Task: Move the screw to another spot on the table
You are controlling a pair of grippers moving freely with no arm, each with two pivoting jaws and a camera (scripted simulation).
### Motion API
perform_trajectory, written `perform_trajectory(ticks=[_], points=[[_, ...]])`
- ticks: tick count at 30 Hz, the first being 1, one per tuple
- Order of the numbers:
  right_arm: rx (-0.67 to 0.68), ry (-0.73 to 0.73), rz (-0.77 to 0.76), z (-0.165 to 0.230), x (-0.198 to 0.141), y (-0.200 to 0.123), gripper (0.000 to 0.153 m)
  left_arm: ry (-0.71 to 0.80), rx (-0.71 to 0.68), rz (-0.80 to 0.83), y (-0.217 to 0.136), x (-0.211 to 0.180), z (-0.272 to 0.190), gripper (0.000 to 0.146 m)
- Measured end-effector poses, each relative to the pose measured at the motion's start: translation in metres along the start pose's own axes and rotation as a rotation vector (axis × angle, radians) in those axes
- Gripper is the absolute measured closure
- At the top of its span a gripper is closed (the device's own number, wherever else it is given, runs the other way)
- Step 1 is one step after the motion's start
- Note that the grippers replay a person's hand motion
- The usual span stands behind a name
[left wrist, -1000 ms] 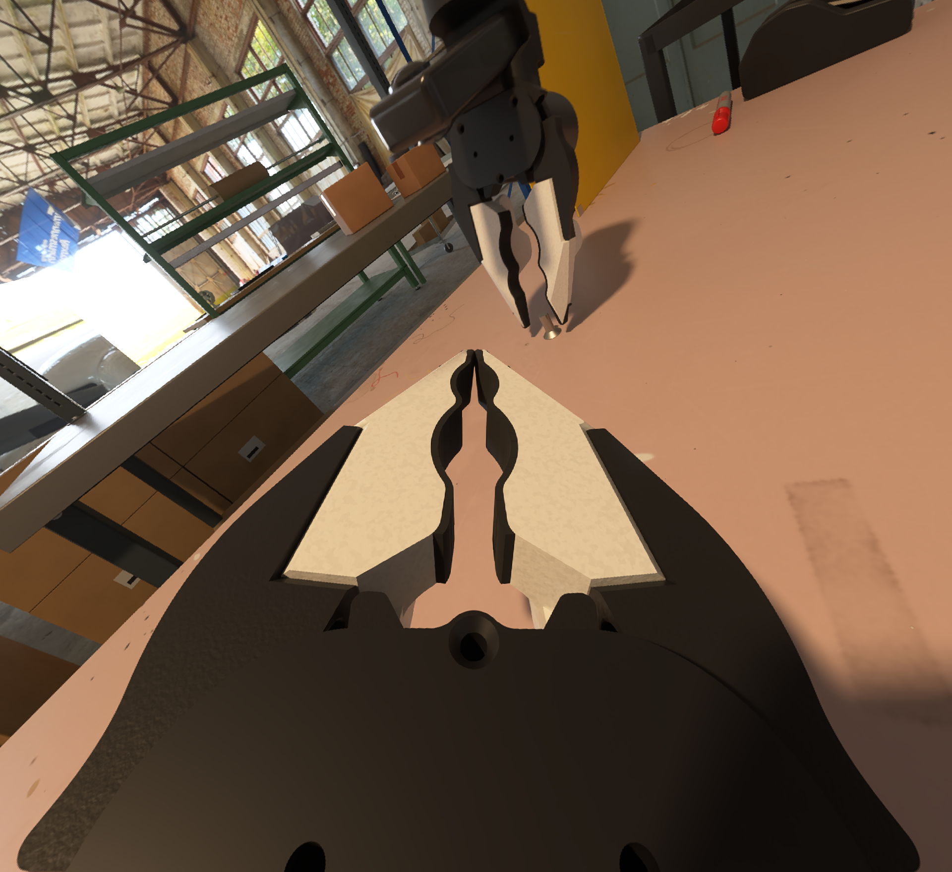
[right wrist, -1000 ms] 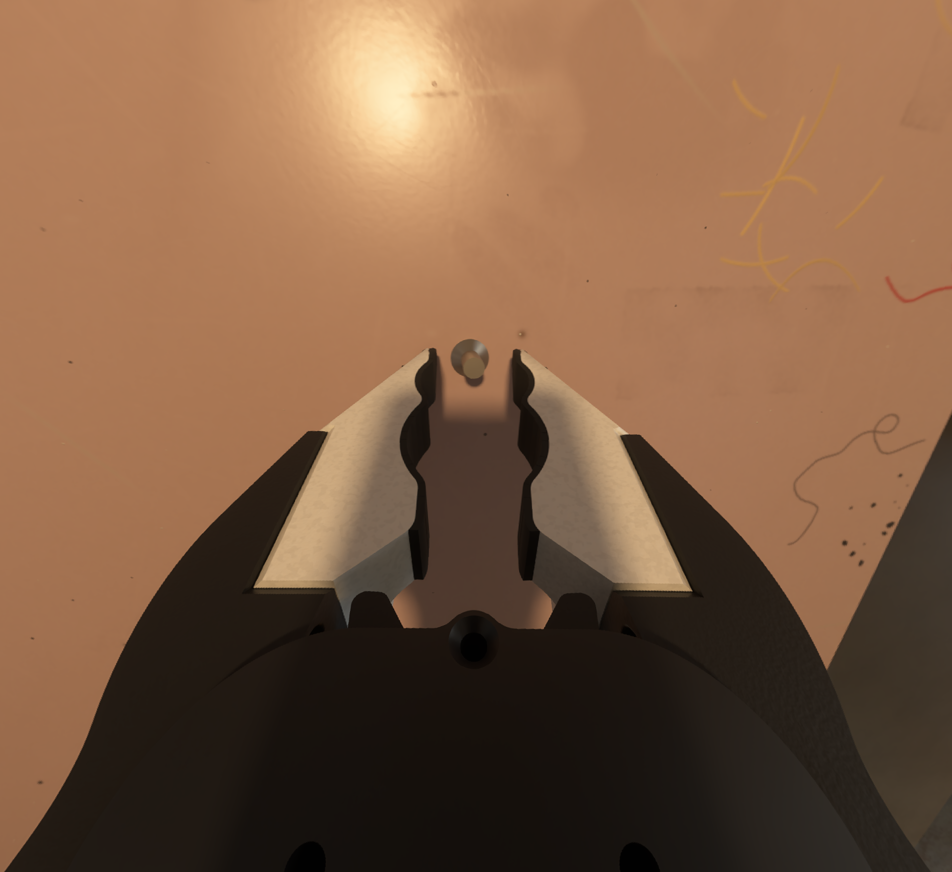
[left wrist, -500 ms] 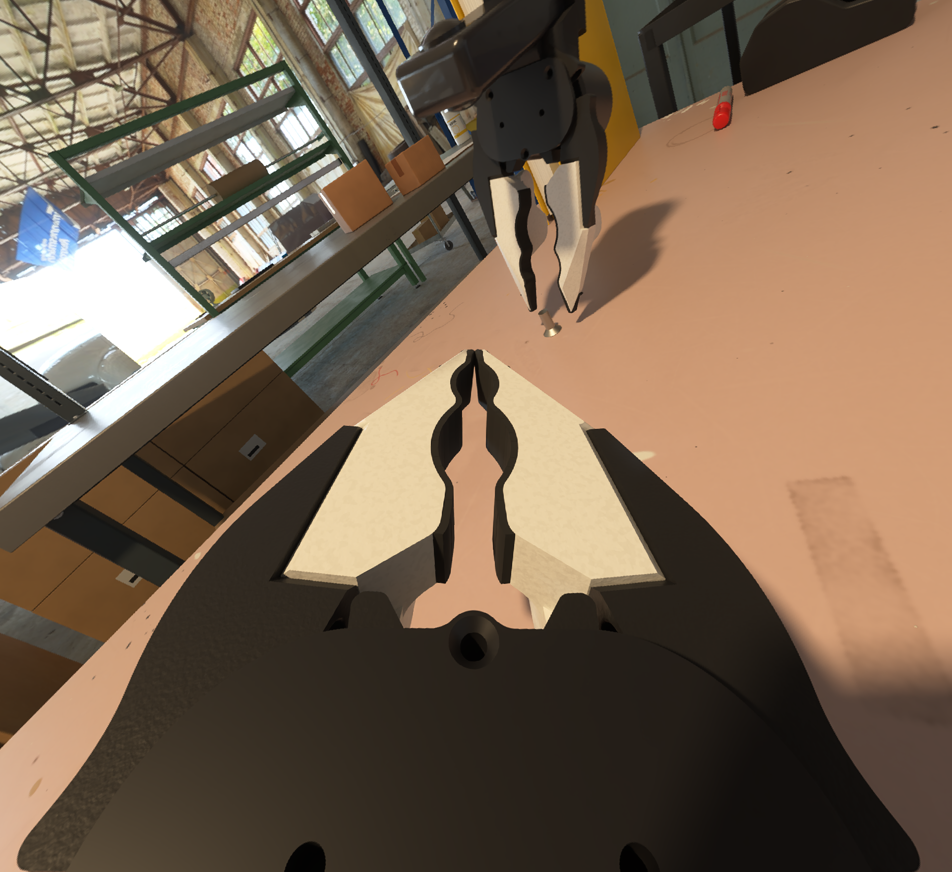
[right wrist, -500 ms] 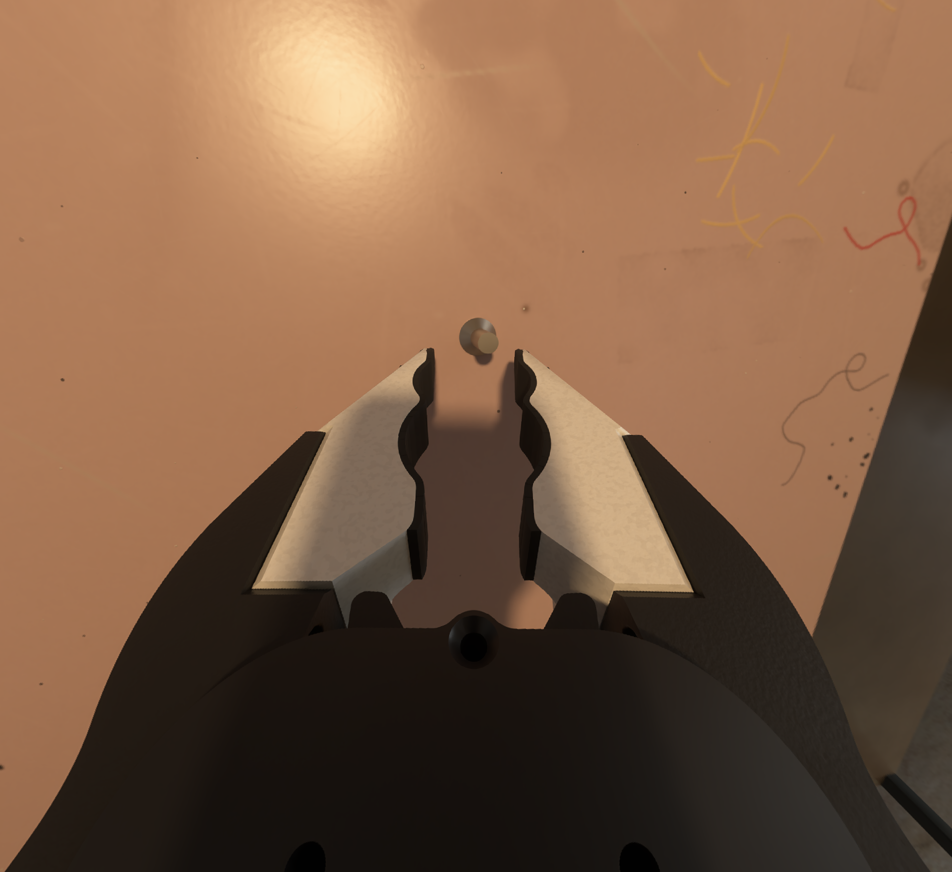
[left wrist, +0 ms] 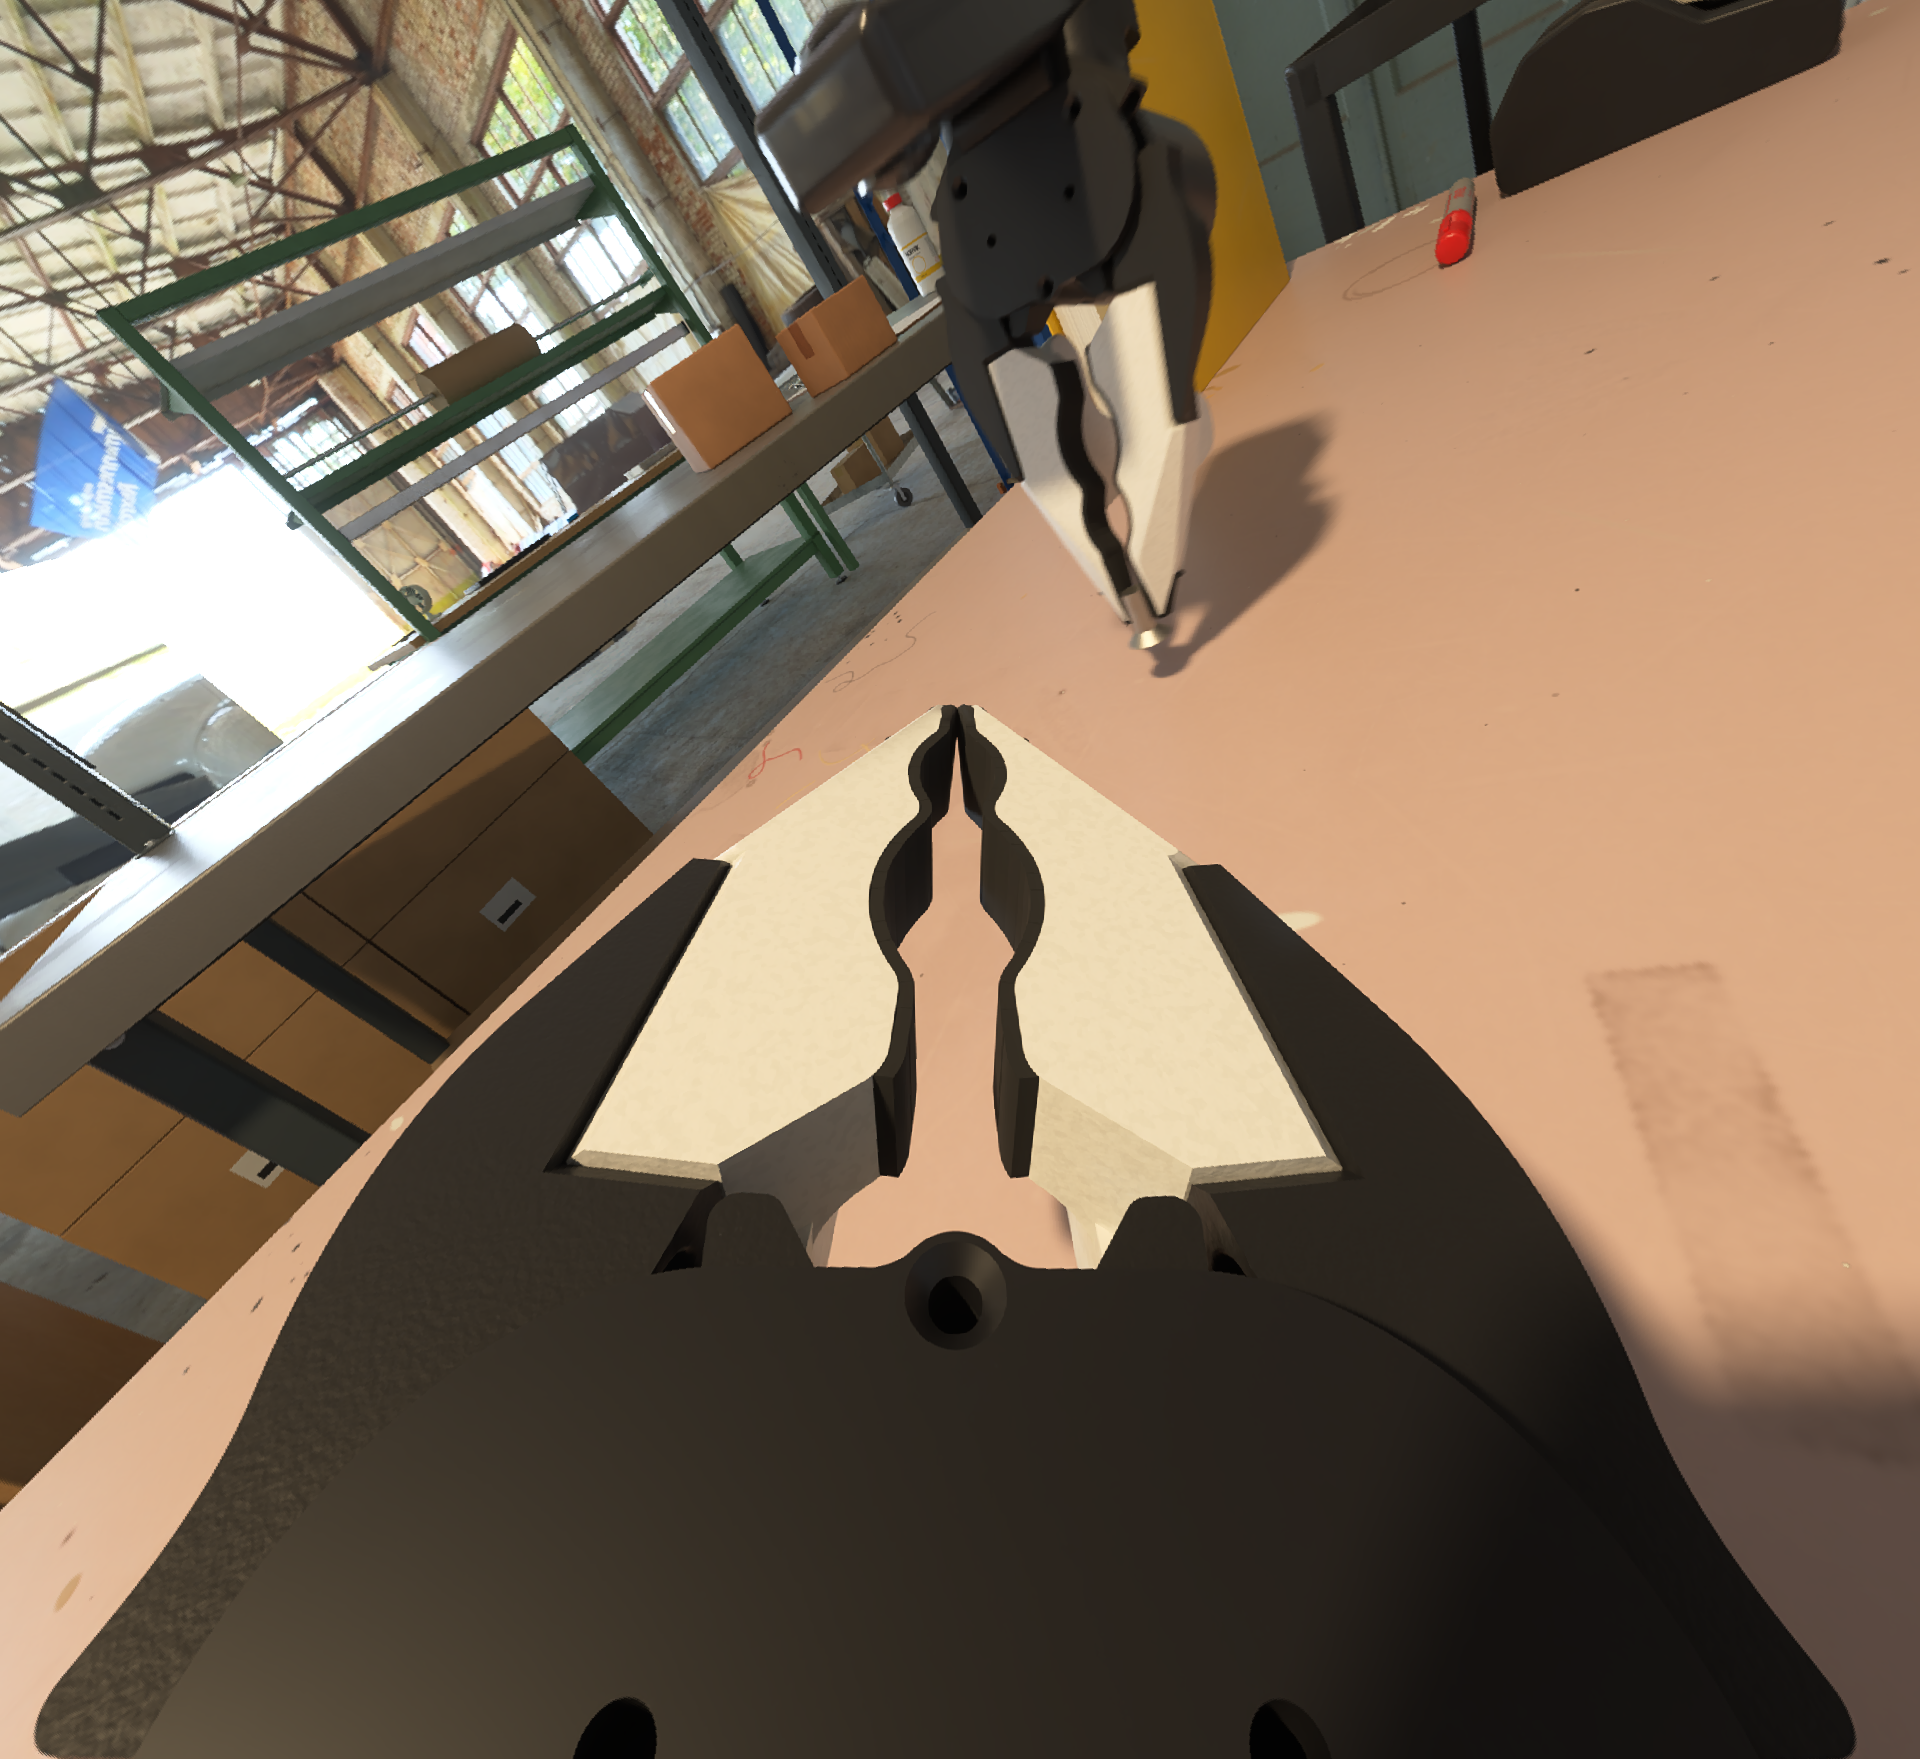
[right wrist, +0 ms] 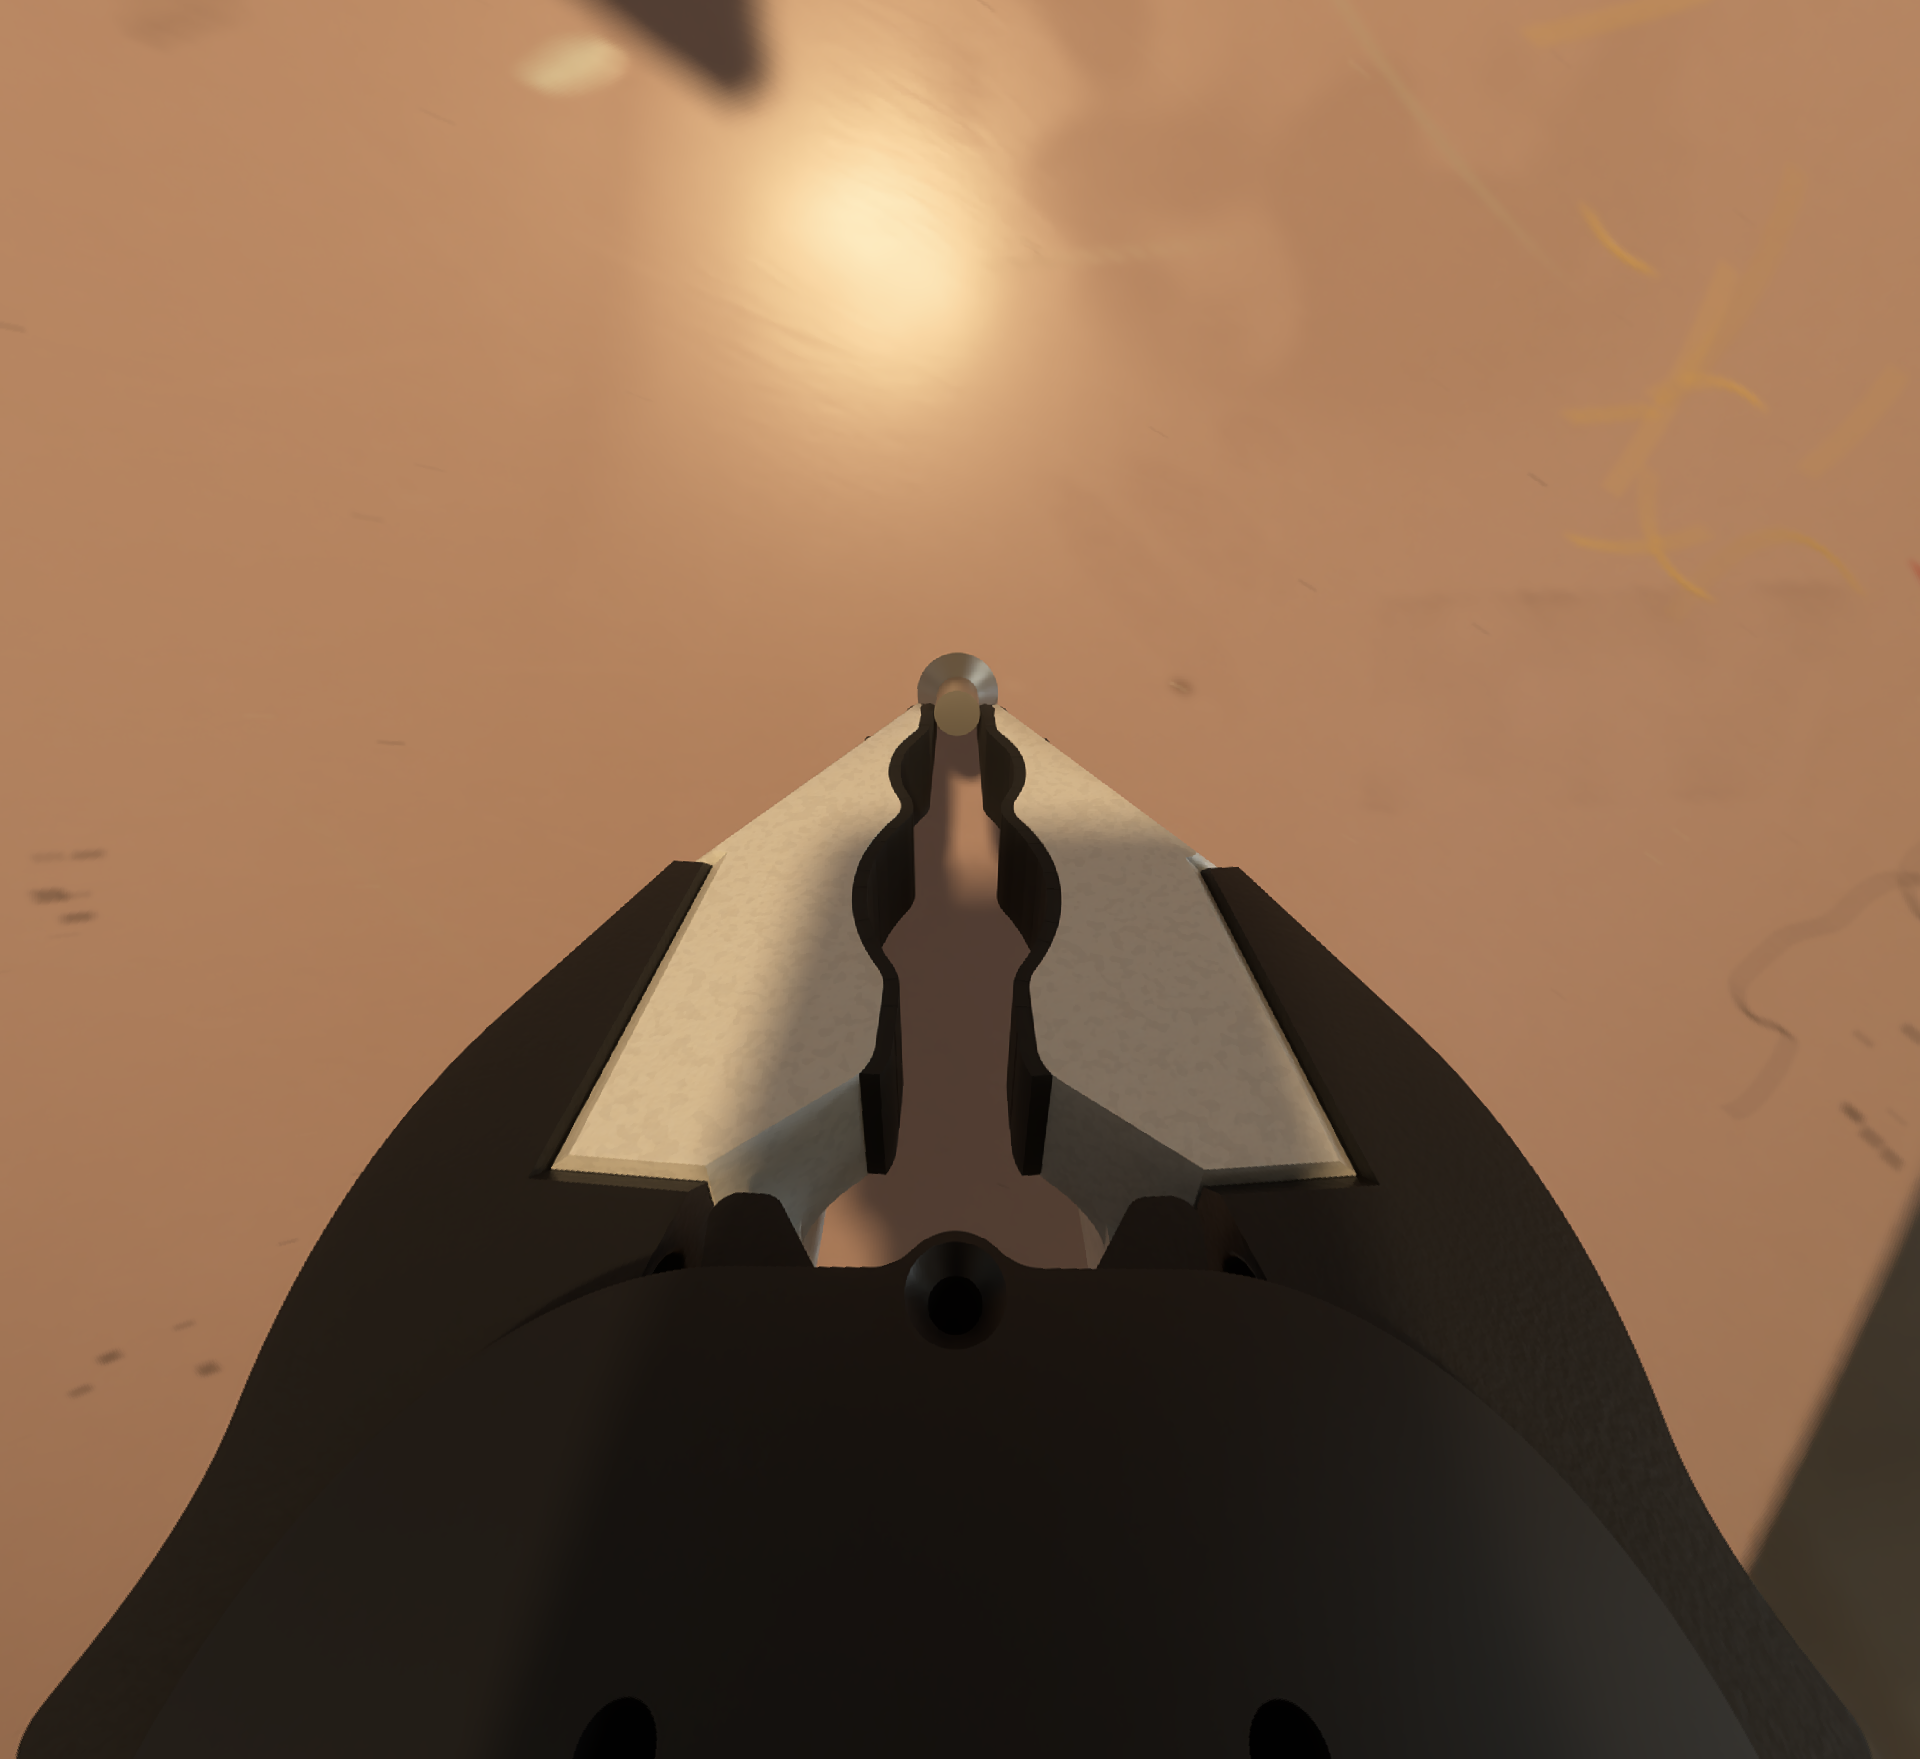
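The screw [right wrist: 957, 676] is small and metallic, with a round flat head, and is pinched by its shank at the tips of my right gripper [right wrist: 957, 714], head pointing down at the pink-brown table [right wrist: 416, 566]. In the left wrist view my right gripper [left wrist: 1143, 603] points down and holds the screw [left wrist: 1146, 638] just above the table, over its own shadow. My left gripper [left wrist: 956, 717] is shut and empty, low over the table, a short way in front of the screw.
A red marker [left wrist: 1452, 229] and a black case [left wrist: 1662, 47] lie at the far end of the table. The table's edge [left wrist: 831, 722] runs along the left, with a workbench and cardboard boxes [left wrist: 717, 395] beyond it.
My right gripper has come down over the screw and shut on it, then shifted a little to the right with it. My left gripper has not moved.
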State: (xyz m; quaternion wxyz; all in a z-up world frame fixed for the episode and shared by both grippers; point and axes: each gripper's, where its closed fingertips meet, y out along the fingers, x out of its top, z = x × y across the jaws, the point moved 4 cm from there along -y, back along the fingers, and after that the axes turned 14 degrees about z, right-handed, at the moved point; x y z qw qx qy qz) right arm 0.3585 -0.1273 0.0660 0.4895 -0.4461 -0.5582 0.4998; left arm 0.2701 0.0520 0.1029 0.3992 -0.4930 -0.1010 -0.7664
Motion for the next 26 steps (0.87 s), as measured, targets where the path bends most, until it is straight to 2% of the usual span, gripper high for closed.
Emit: perform_trajectory(ticks=[4,9,10,12,13,15,18,26], points=[[0.118,-0.056,0.001,0.048,0.017,-0.002,0.145,0.001,0.0,0.002,0.0,0.0,0.0,0.146],[0.096,-0.103,0.028,0.081,0.029,0.015,0.145,0.001,-0.001,0.002,0.0,0.0,0.0,0.146],[0.09,-0.089,0.014,0.08,0.03,0.014,0.143,0.001,-0.001,0.002,0.0,0.0,0.0,0.146],[0.049,-0.043,-0.028,0.068,0.029,0.007,0.121,0.002,-0.001,0.003,0.0,0.0,0.0,0.146],[0.003,-0.008,-0.043,0.057,0.026,0.004,0.115,0.002,-0.001,0.003,0.0,0.0,0.0,0.146],[-0.089,0.06,-0.037,0.034,0.017,0.0,0.116,0.003,0.0,0.004,0.0,0.0,0.0,0.146],[-0.138,0.135,-0.018,0.005,0.007,0.001,0.117,0.006,0.0,0.005,0.0,0.0,-0.001,0.146],[-0.083,0.15,0.044,-0.013,0.0,0.016,0.116,0.006,-0.001,0.004,0.0,0.0,-0.001,0.146]])
